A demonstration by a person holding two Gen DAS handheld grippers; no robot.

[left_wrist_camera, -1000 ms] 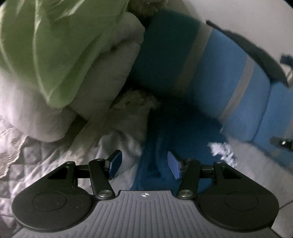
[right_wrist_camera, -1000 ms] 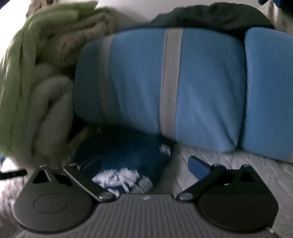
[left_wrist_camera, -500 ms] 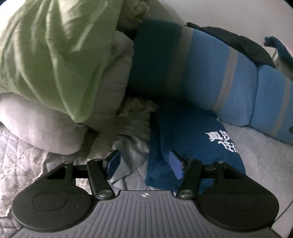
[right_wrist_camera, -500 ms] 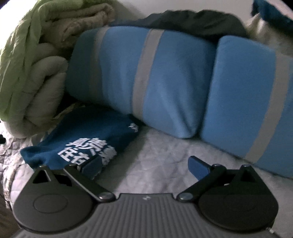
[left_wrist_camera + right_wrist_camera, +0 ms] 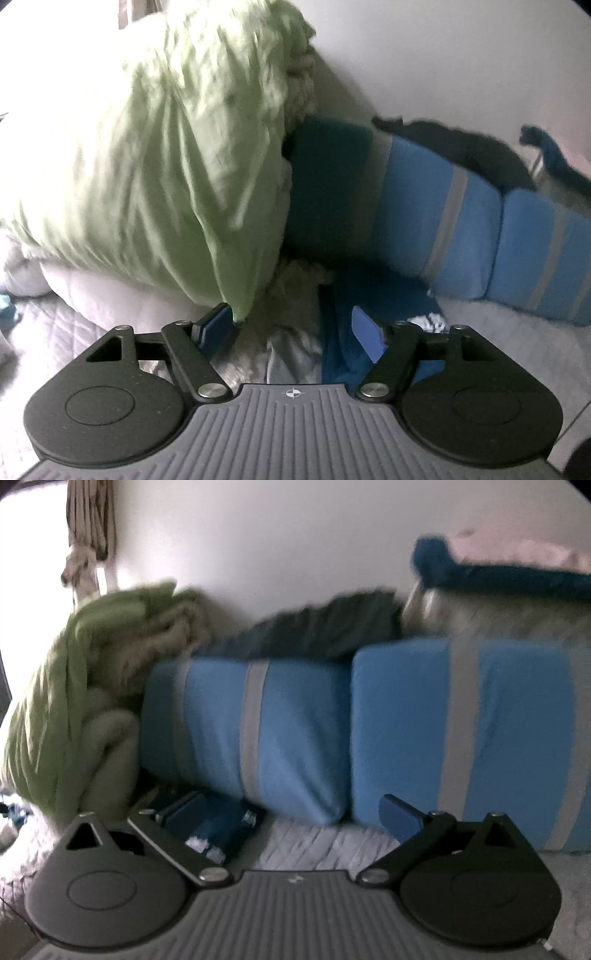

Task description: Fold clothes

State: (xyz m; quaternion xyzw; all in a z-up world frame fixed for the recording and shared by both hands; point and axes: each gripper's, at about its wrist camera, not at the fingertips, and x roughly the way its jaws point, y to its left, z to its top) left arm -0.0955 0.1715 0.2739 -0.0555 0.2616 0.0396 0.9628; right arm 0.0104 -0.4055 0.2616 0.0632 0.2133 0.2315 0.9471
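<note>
A folded dark blue shirt (image 5: 373, 299) with white print lies on the quilted bed at the foot of the blue pillows. My left gripper (image 5: 291, 326) hangs open just before it, its right finger over the shirt's near edge, nothing held. In the right wrist view the same shirt (image 5: 218, 830) shows low at the left, partly behind the left finger. My right gripper (image 5: 291, 816) is open wide over bare quilt, nothing between its fingers.
Two light blue pillows with grey stripes (image 5: 288, 731) stand against the white wall. A green cloth (image 5: 155, 166) drapes over white bedding at the left. Dark garments (image 5: 325, 627) lie on top of the pillows. Pale quilted bedspread (image 5: 325, 843) covers the bed.
Both grippers have drawn back and up from the folded blue shirt, which now sits lower and smaller in both views. More wall and pillow tops show. Both stay open.
</note>
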